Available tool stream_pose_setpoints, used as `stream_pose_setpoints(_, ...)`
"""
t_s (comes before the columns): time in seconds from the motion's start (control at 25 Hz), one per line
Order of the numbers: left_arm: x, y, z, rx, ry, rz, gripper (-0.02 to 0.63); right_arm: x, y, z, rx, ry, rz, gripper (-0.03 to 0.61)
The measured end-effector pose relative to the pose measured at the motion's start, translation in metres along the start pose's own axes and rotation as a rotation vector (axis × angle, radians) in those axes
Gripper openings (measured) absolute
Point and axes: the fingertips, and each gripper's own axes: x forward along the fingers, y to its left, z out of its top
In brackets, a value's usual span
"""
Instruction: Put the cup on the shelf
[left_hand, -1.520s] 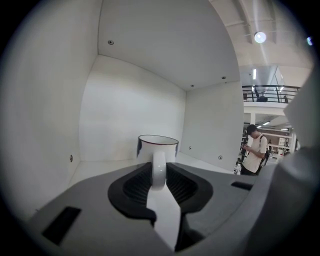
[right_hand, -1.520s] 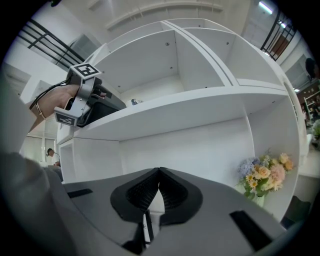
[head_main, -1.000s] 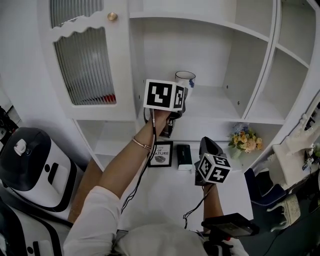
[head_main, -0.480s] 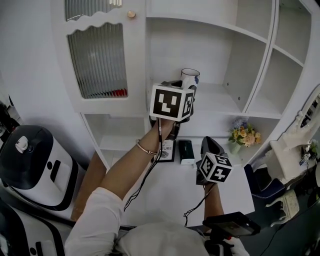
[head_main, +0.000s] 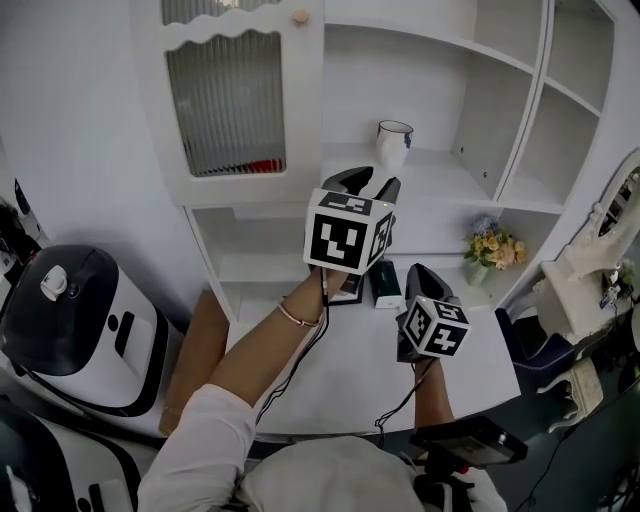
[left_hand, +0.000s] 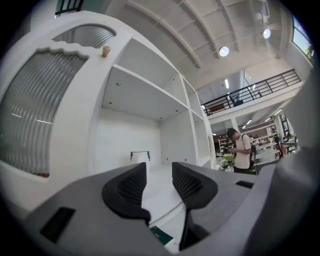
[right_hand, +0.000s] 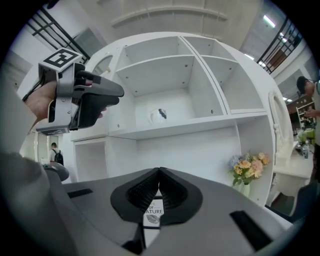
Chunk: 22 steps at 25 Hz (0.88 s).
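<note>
The cup (head_main: 394, 140) stands upright on the white shelf (head_main: 440, 185), alone, at about 12 o'clock from the left tongs (head_main: 372, 184) and clear of them. The left tongs are parted by a moderate gap with nothing between the jaws. The right tongs (head_main: 415, 272) hang lower over the table (head_main: 330, 370), jaws closed together and empty. Past their tips a framed card (right_hand: 152, 215) reads "OF NATURE". A small bunch of flowers (head_main: 495, 248) sits at 2 o'clock from the right tongs.

Cup (head_main: 393, 143) upright on white shelf (head_main: 441, 187).
</note>
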Motion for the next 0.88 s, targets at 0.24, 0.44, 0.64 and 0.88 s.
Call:
stream_pose_setpoints(0.24,-0.036,-0.005,-0.021,0.018,-0.013,-0.020,0.164,-0.023,0.021,-0.005,0.008,-0.009,-0.034,0.021)
stream_pose_setpoints(0.44,-0.074,-0.002,-0.036,0.011,-0.043,-0.014,0.151,-0.044,0.045,-0.014,0.003,-0.003,-0.055,0.022)
stream_pose_setpoints(0.64,-0.117,0.019,-0.064,-0.022,-0.051,0.041,0.086,-0.063,0.073,-0.028,-0.009,0.017,-0.066,0.022)
stream_pose_setpoints(0.88,-0.169,0.031,-0.109,-0.095,-0.023,-0.001,0.008,-0.077,0.112,-0.048,-0.014,0.046,-0.055,0.022)
